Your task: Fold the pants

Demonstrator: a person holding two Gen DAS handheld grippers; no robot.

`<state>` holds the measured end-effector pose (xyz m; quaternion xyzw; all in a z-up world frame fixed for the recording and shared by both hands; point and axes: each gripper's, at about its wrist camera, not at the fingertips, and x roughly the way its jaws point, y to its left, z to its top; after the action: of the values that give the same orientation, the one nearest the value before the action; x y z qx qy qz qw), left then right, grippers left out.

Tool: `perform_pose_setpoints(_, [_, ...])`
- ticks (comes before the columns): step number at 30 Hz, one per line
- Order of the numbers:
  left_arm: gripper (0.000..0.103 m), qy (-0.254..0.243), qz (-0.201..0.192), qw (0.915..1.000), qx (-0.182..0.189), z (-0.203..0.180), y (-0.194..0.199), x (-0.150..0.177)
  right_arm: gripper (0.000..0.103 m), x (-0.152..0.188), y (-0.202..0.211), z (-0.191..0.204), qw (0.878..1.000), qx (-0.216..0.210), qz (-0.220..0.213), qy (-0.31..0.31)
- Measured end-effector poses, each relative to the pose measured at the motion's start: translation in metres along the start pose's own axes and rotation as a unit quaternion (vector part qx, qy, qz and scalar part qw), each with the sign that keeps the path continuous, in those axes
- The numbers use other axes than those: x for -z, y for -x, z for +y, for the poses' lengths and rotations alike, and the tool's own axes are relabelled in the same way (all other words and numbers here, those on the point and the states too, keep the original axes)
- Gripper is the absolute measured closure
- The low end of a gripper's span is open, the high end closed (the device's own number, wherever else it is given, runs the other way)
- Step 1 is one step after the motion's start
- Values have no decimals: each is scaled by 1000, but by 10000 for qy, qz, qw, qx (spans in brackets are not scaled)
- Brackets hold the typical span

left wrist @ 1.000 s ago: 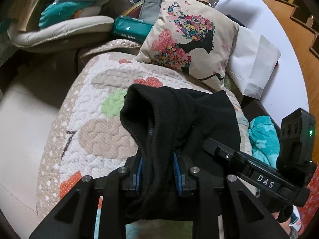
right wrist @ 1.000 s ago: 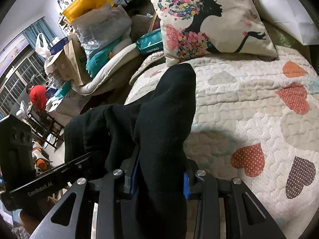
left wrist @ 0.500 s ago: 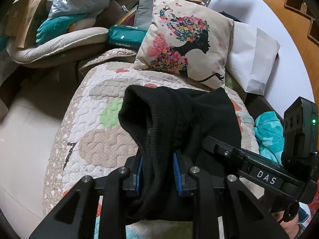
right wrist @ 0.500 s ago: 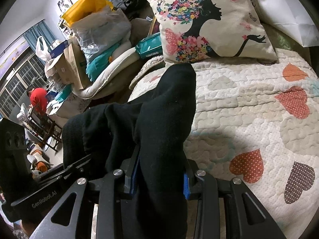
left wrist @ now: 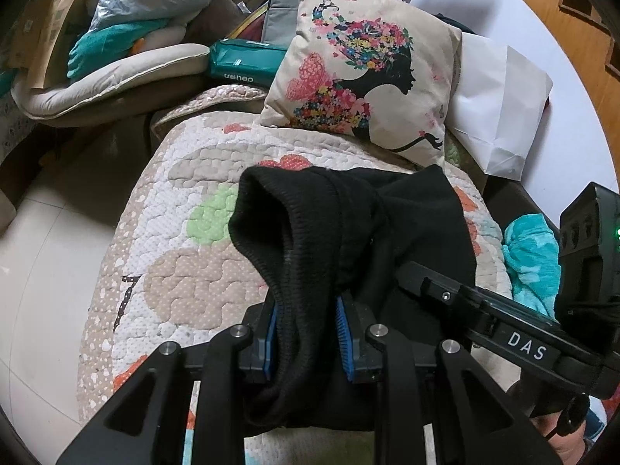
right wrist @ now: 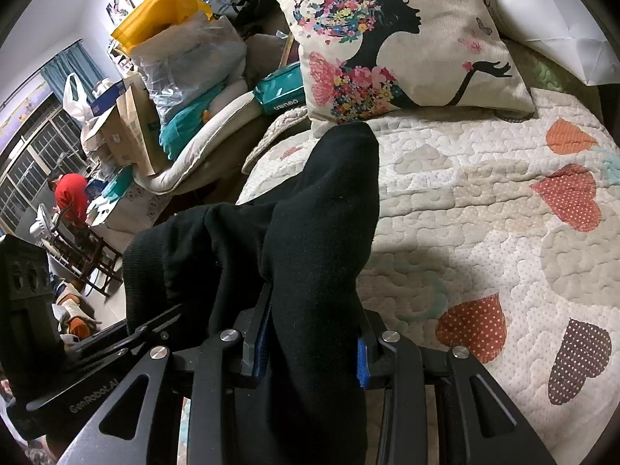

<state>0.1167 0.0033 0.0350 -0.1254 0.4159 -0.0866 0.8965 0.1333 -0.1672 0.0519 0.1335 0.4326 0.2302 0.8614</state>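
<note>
Both clamped: left hand-held gripper [left wrist: 306, 343] & right hand-held gripper [right wrist: 310, 343] pinch black pants [left wrist: 348, 224] w/ fabric bunched betw. jaws.

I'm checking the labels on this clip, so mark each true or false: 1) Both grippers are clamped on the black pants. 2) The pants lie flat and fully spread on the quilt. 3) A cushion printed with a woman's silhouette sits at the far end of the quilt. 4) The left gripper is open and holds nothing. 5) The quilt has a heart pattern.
1) True: the left gripper and the right gripper each pinch a bunch of the black pants.
2) False: they are bunched and held up between the two grippers, above the quilt.
3) True: the cushion rests there.
4) False: it is shut on the pants.
5) True.
</note>
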Motion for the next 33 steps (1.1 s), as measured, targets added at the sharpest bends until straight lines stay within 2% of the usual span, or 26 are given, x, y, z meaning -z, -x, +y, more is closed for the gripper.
perform_pose_setpoints(16, [79,58,129,9997,-195,0,-41,-3,66,-12,-18,-8,9996,238,118,74])
perform_pose_setpoints(22, [79,329,309,9989,-117,12,-57,-6,66,-13,-34,-19,9992,351,210,-2])
perform_pose_setpoints(24, [76,467,354,9982,-111,19,-61,-7,66,-13,-40,-24,9989,397,238,-68])
perform_pose_setpoints(29, [53,990,557,9935,-14,41,-71,-6,64,-15,-50,-31,9982,510,311,-107])
perform_pose_setpoints(33, [46,1768,846,9795,461,69,-83,-3,60,-14,-57,-40,9973,587,384,-206])
